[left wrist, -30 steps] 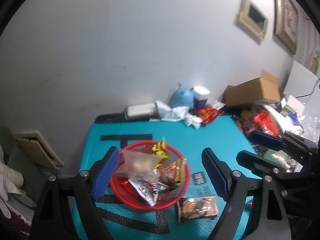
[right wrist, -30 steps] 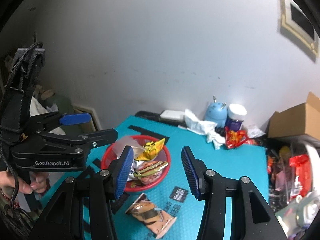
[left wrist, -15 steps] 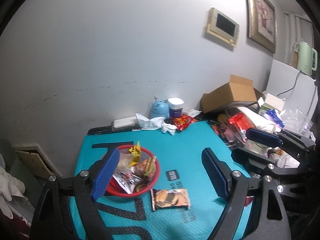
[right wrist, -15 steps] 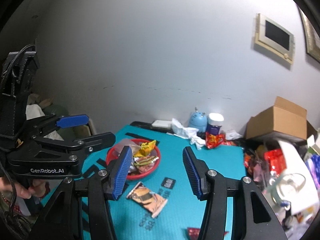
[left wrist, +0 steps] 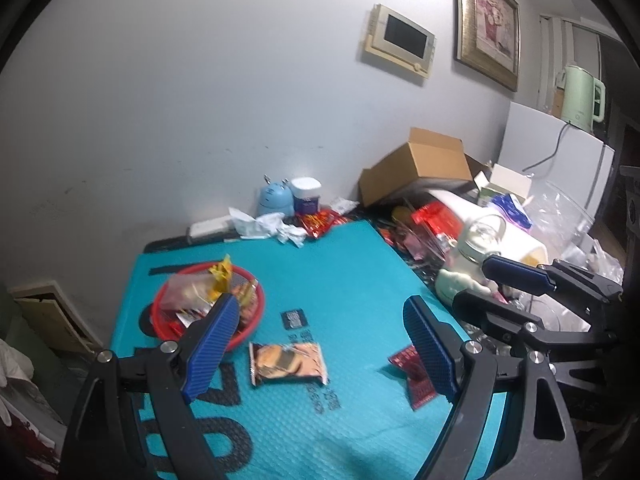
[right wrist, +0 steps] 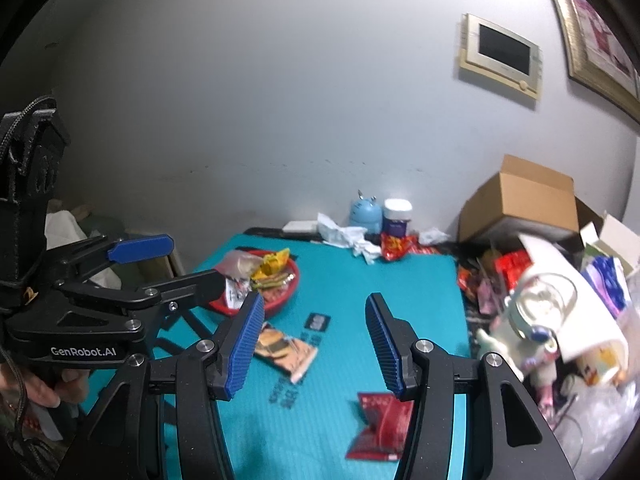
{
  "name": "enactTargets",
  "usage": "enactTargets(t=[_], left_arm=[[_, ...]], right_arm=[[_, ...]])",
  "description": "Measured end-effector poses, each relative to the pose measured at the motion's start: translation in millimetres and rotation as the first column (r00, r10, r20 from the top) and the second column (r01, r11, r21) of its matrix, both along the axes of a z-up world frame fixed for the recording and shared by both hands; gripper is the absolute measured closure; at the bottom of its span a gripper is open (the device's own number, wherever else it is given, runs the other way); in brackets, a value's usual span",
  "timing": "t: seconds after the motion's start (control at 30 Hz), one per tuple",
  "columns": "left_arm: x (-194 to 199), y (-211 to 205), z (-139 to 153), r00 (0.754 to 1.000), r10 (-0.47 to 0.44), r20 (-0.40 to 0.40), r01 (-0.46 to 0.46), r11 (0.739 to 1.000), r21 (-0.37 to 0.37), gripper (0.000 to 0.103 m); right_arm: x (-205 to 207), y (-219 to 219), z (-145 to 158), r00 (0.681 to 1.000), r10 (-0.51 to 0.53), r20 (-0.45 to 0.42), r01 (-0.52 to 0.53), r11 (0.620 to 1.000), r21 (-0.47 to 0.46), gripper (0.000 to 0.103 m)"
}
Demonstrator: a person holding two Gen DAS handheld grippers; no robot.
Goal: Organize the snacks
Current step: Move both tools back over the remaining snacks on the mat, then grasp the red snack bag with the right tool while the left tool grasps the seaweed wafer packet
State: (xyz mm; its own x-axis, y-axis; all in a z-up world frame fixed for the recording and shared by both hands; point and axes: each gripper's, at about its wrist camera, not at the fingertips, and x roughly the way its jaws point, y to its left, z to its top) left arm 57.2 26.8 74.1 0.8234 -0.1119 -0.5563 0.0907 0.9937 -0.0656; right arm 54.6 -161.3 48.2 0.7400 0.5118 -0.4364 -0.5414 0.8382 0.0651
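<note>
Claws come first in both views: the left claw [left wrist: 316, 344] stands wide and released, nothing between its pads, and the right claw [right wrist: 316, 348] is parted less widely, also bare. Both have drawn back from the basket [left wrist: 168, 330] over the last second, so the basket, which filled the near field a second ago, now sits smaller, at ten o'clock in the left view.

Just beyond the left claw, the orange packet [left wrist: 287, 363] lies flat on the teal tabletop [left wrist: 360, 272], near six o'clock and just beside the basket rim without touching it. The red packet [right wrist: 380, 424] has come into sight at the near edge, at five o'clock in the right view, half hidden behind the right pad; it looks creased and partly lifted.

Farther on, the basket holds a heap of wrapped snacks, a yellow one poking up. At twelve o'clock, against the wall, stand a blue gadget [left wrist: 275, 199] and a jar [left wrist: 306, 196] with crumpled tissue [left wrist: 268, 229].

The retreat likely means one deposit is finished and a fresh pick is being lined up. Two loose packets remain, so the sorting is judged incomplete; the red one lies closest to the right claw.
</note>
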Motion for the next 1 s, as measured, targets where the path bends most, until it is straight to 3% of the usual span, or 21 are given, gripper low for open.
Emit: enactTargets(t=[0.47,0.63,1.0], left_arm=[[1,-18,-60,0.993,-0.054,-0.105,0.047,0.997,-0.067,0.019],[8,-19,-83,0.987,-0.067,-0.149,0.051,0.992,-0.114,0.019],[26,-10,-129,0.968,-0.016,-0.251,-0.018,0.991,-0.133,0.019]], right_arm=[[-7,-22,-56,0.994,-0.055,-0.095,0.052,0.998,-0.033,0.047],[0,-26,-84,0.984,-0.069,-0.162,0.062,0.997,-0.044,0.041],[28,-34,-129,0.954,-0.158,-0.255,0.132,0.985,-0.115,0.031]])
